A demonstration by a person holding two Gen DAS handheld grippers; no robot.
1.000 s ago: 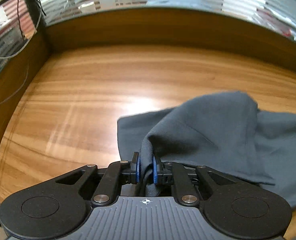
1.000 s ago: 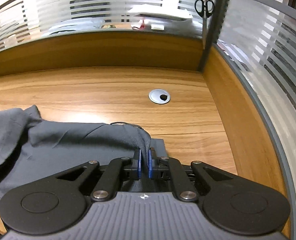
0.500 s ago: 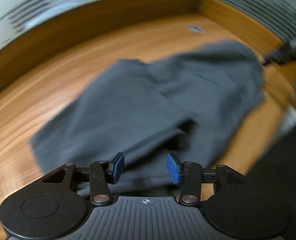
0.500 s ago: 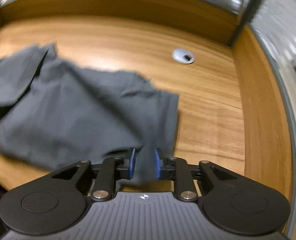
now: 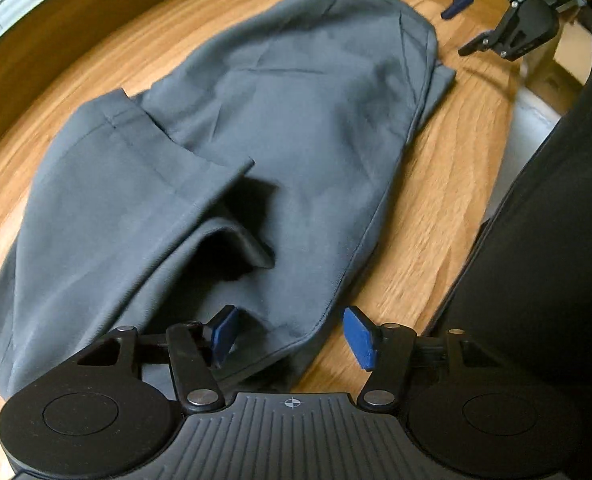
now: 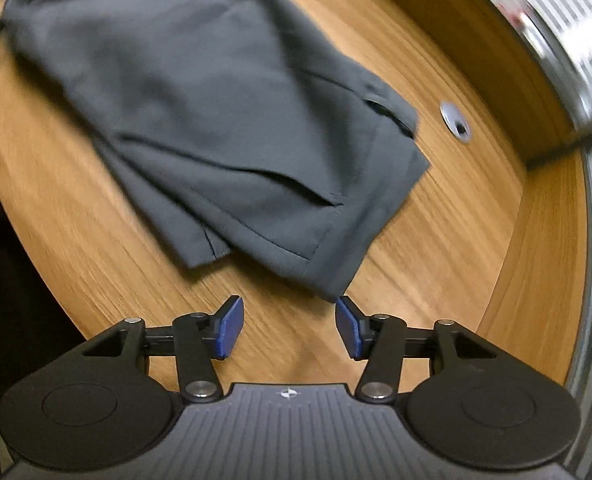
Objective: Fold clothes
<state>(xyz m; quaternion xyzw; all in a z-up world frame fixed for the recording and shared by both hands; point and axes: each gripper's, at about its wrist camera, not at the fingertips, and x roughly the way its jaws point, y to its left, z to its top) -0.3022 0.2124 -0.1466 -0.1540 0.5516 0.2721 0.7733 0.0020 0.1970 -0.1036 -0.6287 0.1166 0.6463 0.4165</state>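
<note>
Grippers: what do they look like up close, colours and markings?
Both alike: left gripper and right gripper have black linkage arms with silver pivot bolts, blue pads on the fingers, round black side housings, and a ribbed grey body bearing a small white crosshair mark.

Quick count: one grey garment (image 5: pixel 279 128), looks like shorts, on one wooden tabletop (image 5: pixel 436 208). Two grippers, left gripper (image 5: pixel 291 334) and right gripper (image 6: pixel 288 327), each with two blue-padded fingers (image 6: pixel 228 328), so four total. One round metal cable grommet (image 6: pixel 456 122) sits past the right one's fingers.
</note>
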